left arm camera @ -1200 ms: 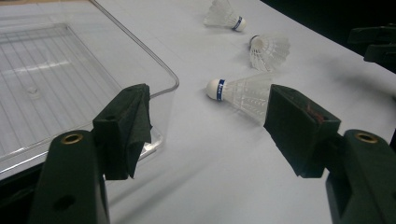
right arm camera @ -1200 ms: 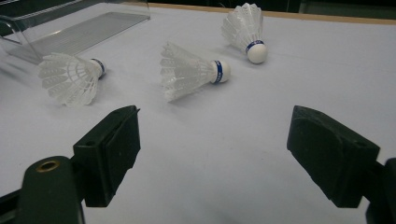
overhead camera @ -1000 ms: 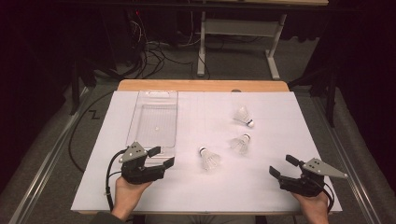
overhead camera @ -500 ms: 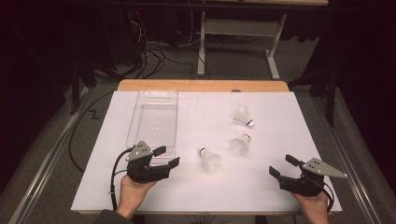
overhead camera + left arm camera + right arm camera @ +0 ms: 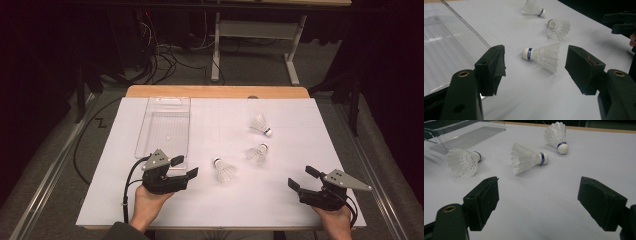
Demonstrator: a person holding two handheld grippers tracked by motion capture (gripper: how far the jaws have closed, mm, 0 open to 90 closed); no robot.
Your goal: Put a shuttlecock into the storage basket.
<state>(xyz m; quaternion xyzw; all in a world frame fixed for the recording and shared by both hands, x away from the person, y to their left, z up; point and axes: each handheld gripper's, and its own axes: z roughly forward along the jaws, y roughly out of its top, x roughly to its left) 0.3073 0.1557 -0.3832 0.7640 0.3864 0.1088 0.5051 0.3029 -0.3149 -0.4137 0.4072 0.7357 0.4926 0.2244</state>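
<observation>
White table (image 5: 300, 200): clear tray (image 5: 165, 125) beside left hand-held gripper (image 5: 184, 167), nearest shuttlecock (image 5: 224, 170) unobstructed.

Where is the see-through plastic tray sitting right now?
In the high view the clear tray lies on the far left part of the white table, just beyond the left gripper and left of the three shuttlecocks.

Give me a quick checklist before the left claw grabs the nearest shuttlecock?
1. Left gripper open: ok.
2. Nearest shuttlecock lined up between its jaws: ok.
3. Jaws around it: not ok, it lies ahead of them.
4. Tray ready to take it: ok, though a small speck inside cannot be told.
5. Right gripper clear of the path: ok, open and off to the side.
6. Other two shuttlecocks out of the way: ok.
</observation>
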